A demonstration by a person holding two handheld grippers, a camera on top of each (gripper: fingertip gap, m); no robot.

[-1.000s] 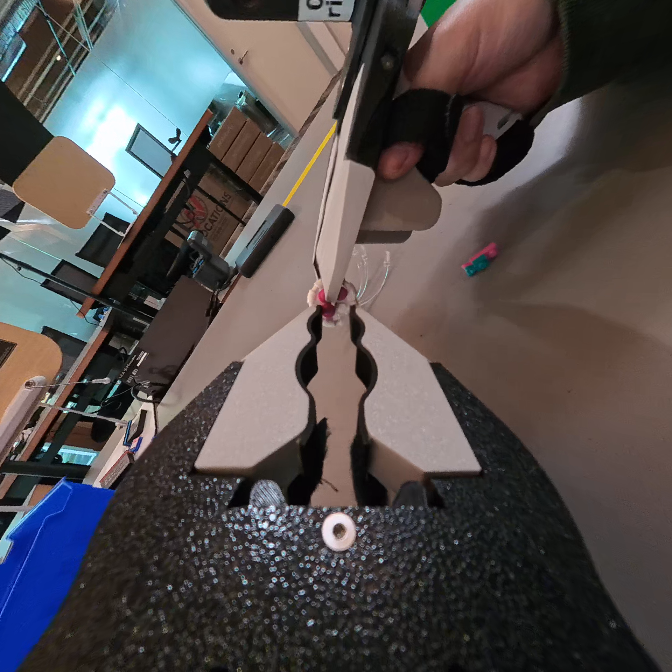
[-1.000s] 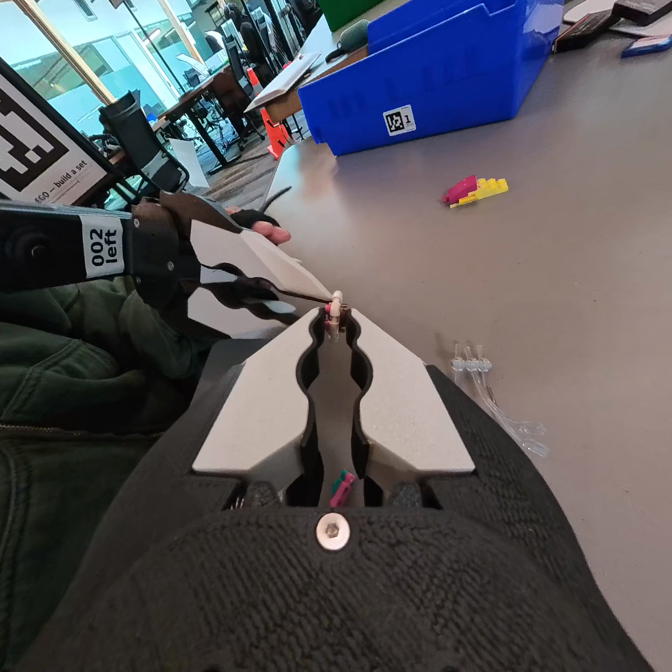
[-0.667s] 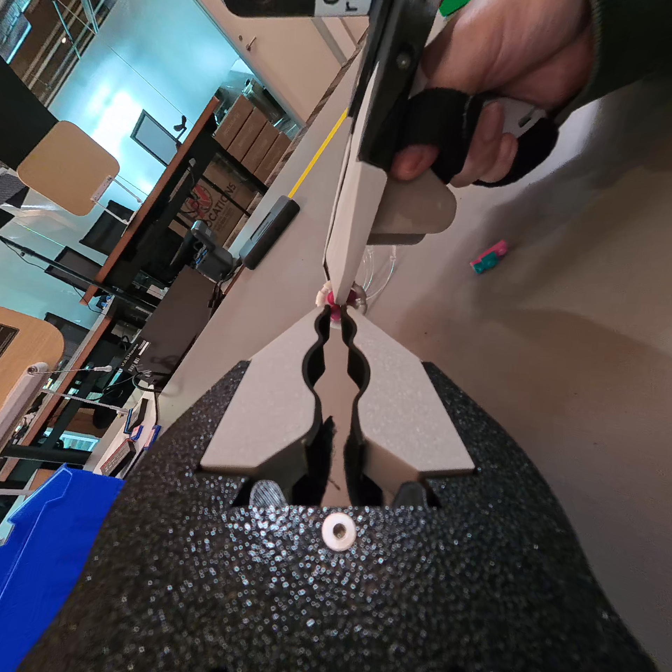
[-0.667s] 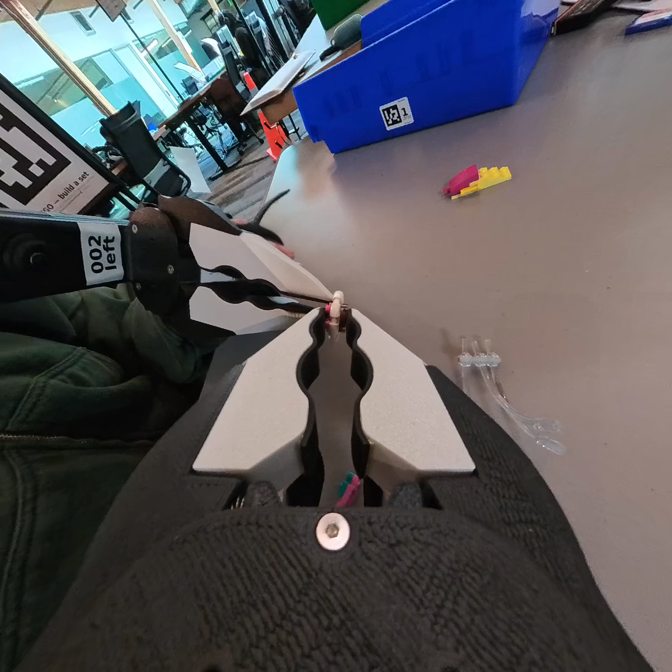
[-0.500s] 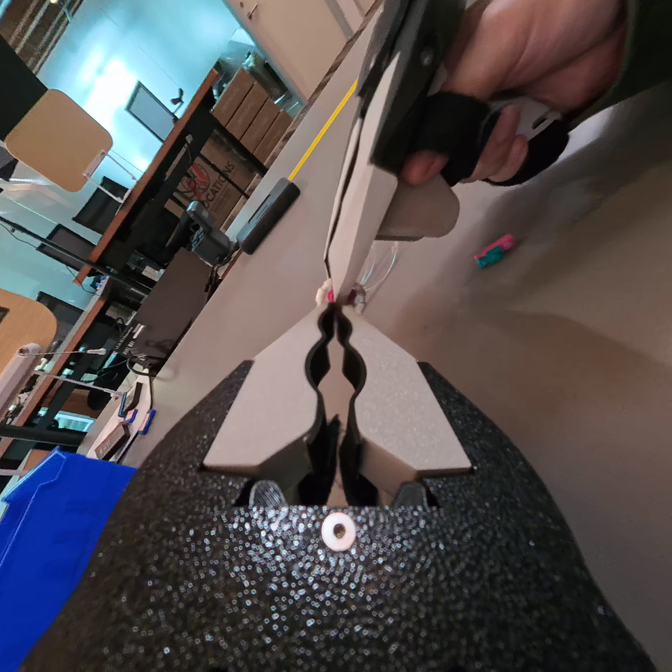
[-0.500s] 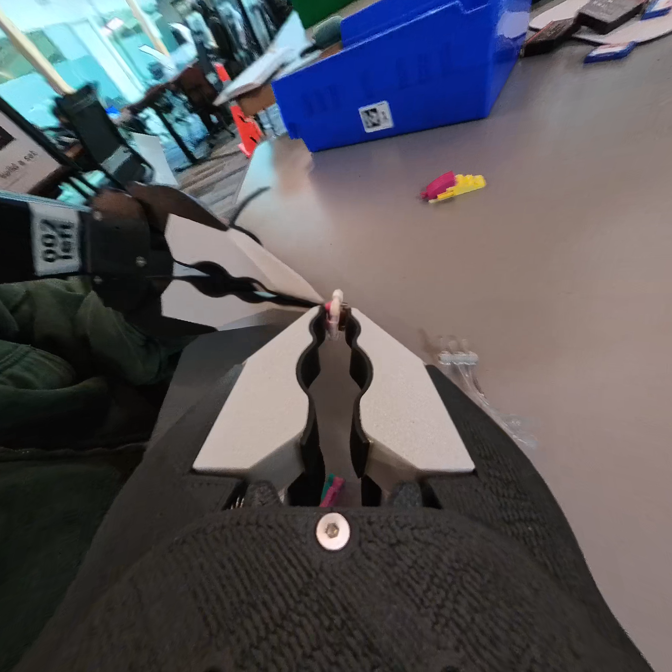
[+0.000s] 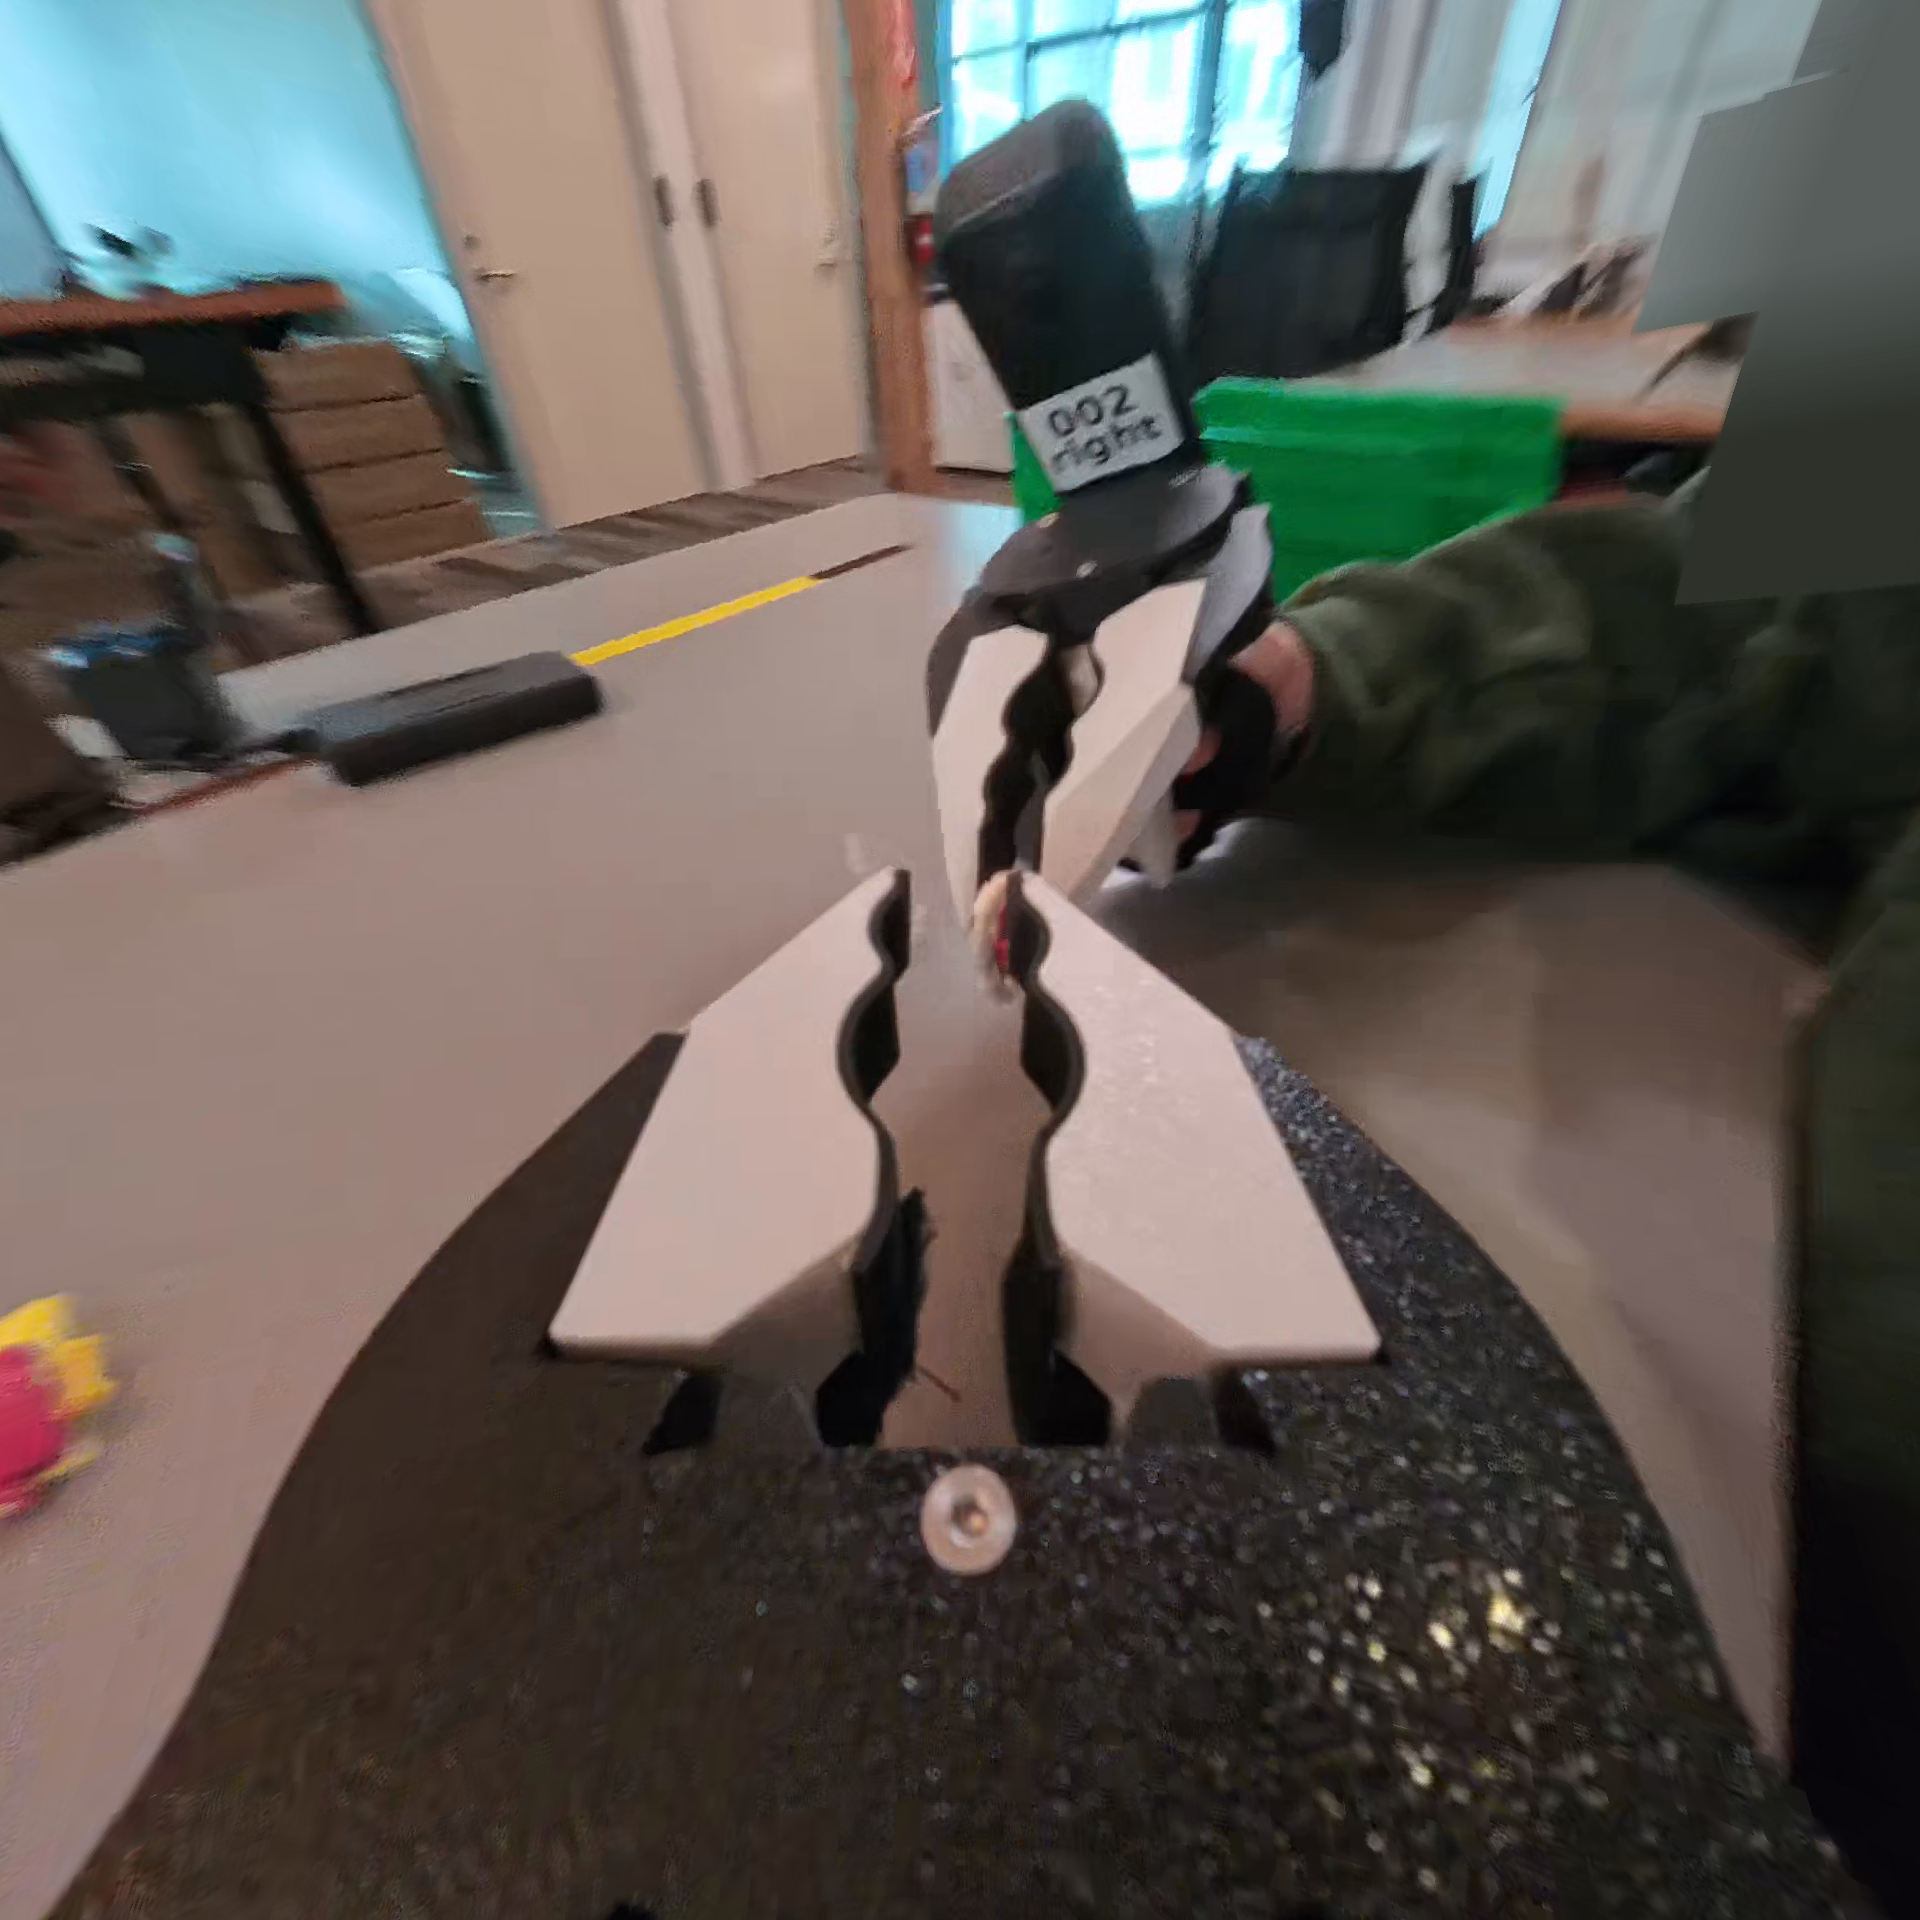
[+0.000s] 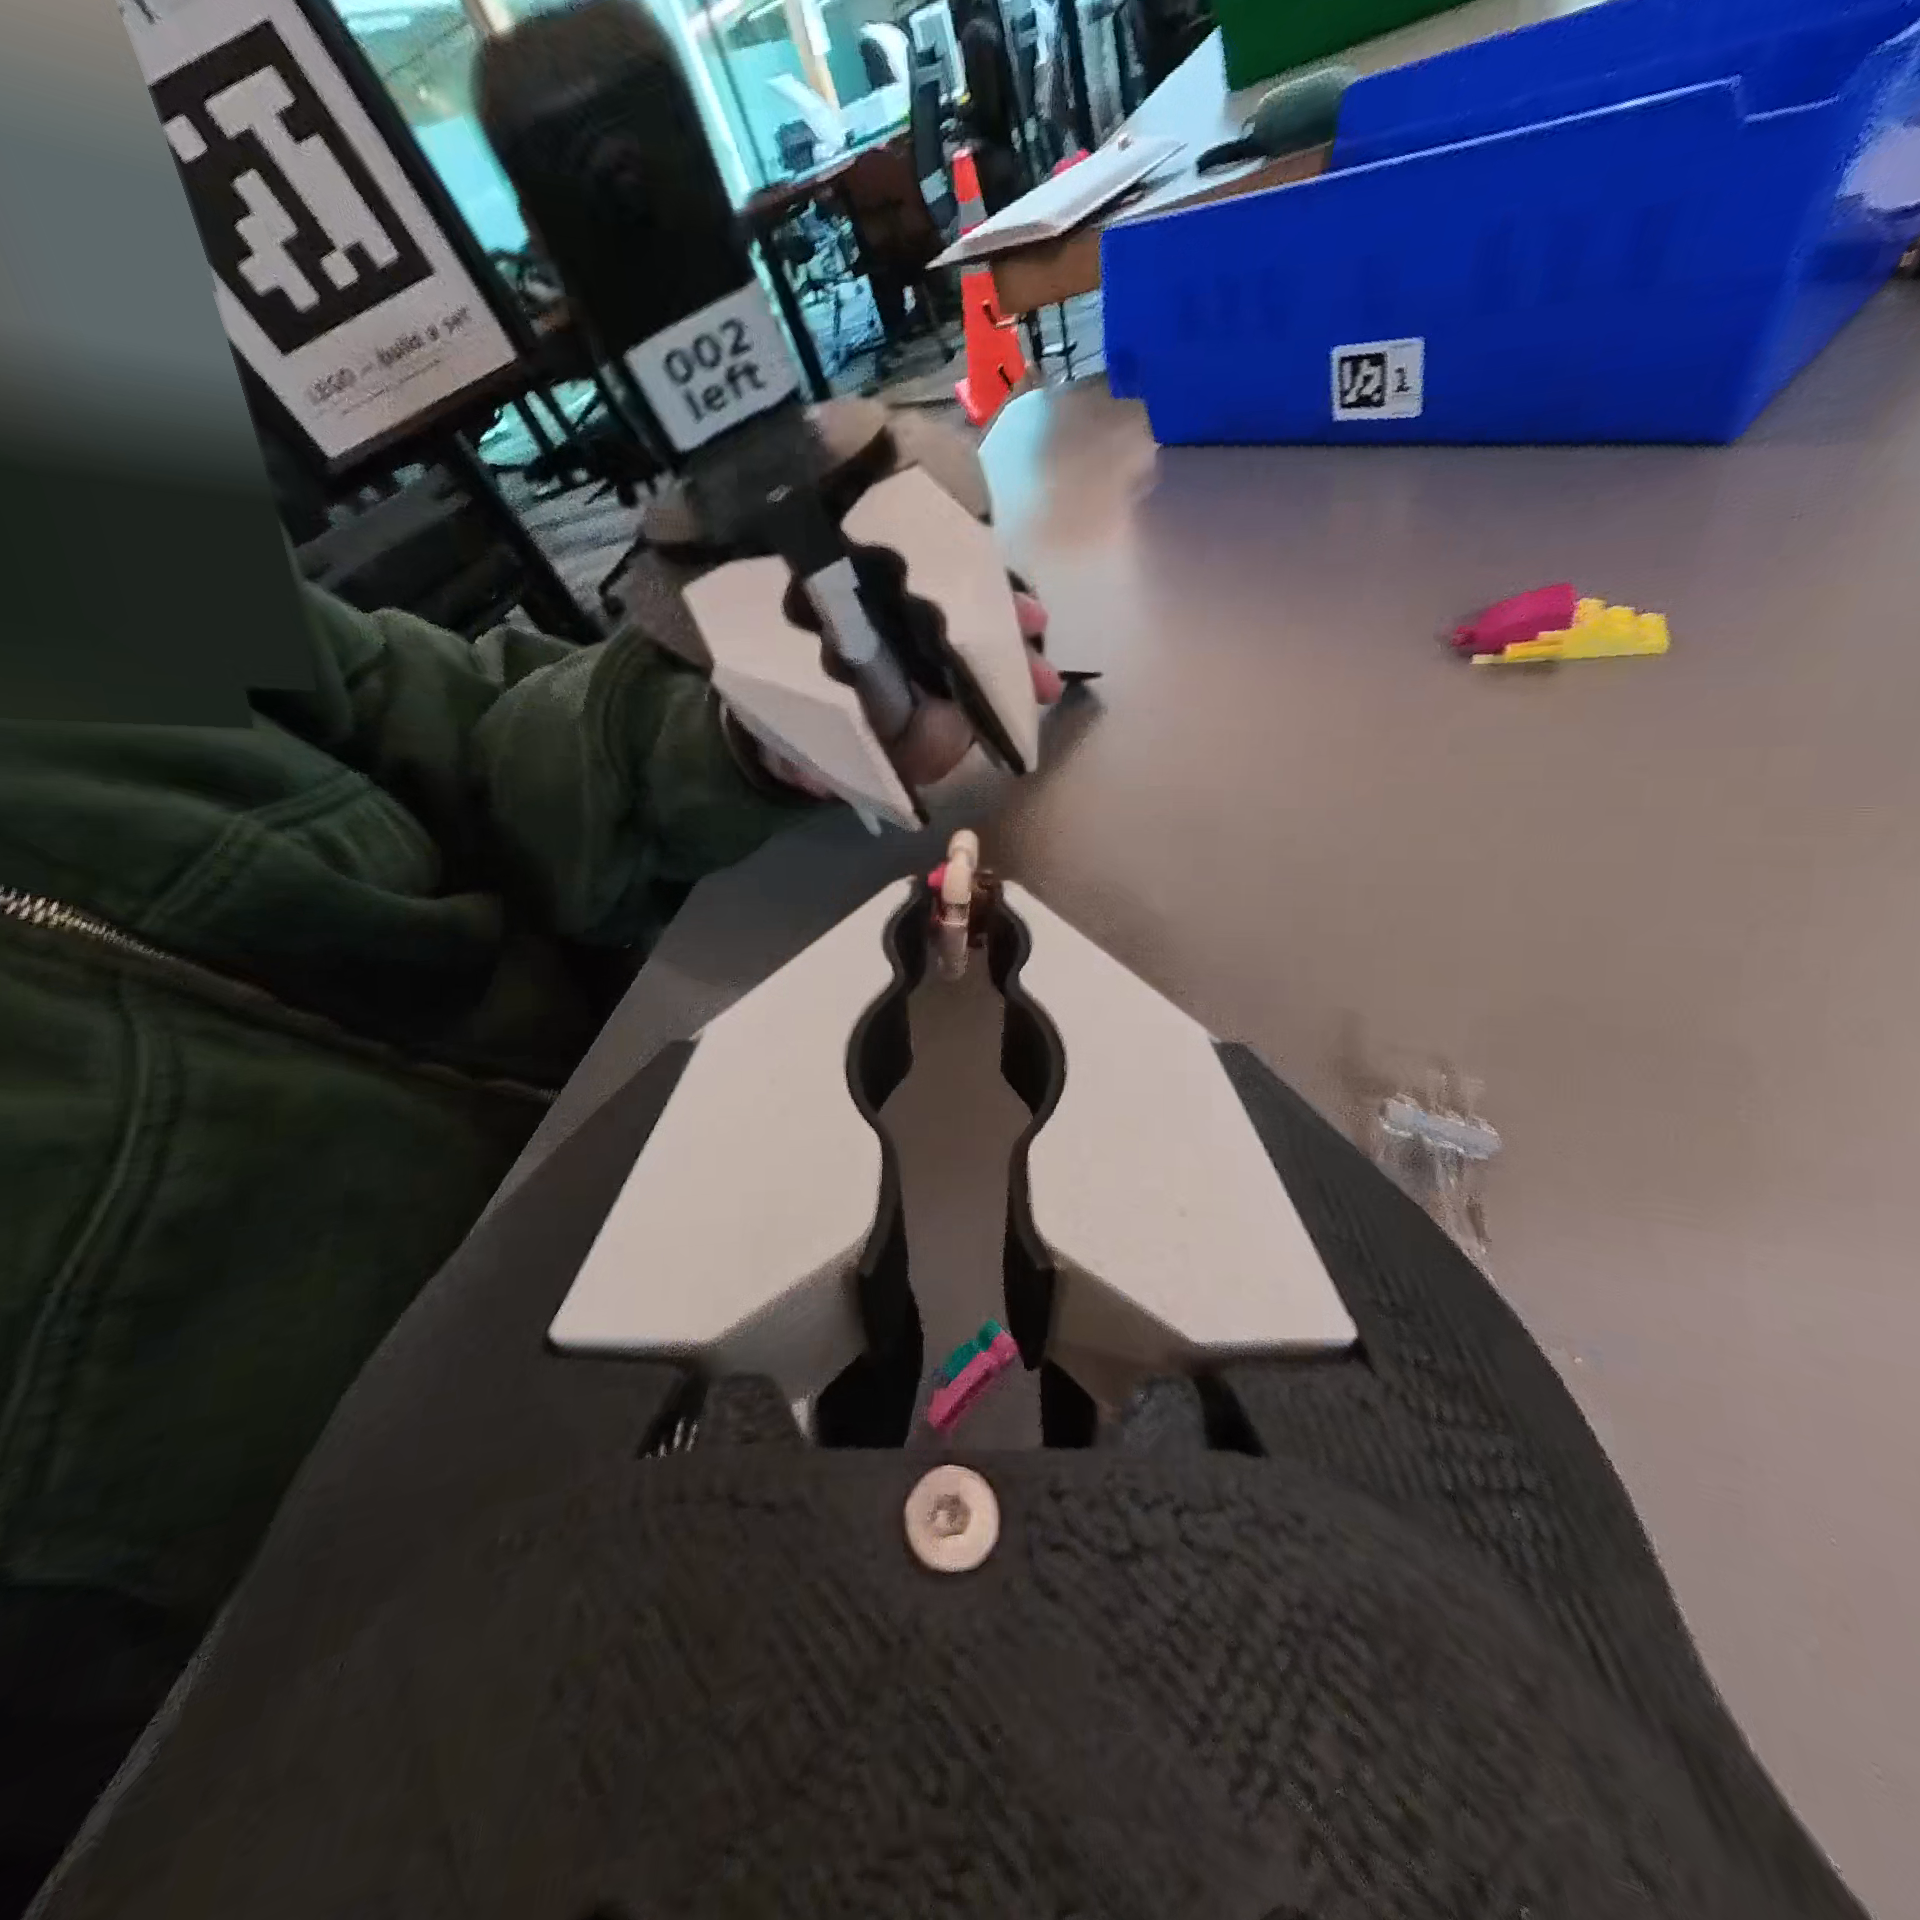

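Just right claw (image 8: 961,899) pinching small piece (image 8: 958,902)

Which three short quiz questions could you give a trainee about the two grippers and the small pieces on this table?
1. True or false: the right gripper is shut on a small pink-and-cream piece.
2. Choose one. The left gripper is: A) shut on the same piece; B) open and holding nothing; C) lying flat on the floor.
3. Fill the gap: the pink-and-yellow bricks lie on the table, nearer to the camera than the ___ bin.

Key: 1 true; 2 B; 3 blue.
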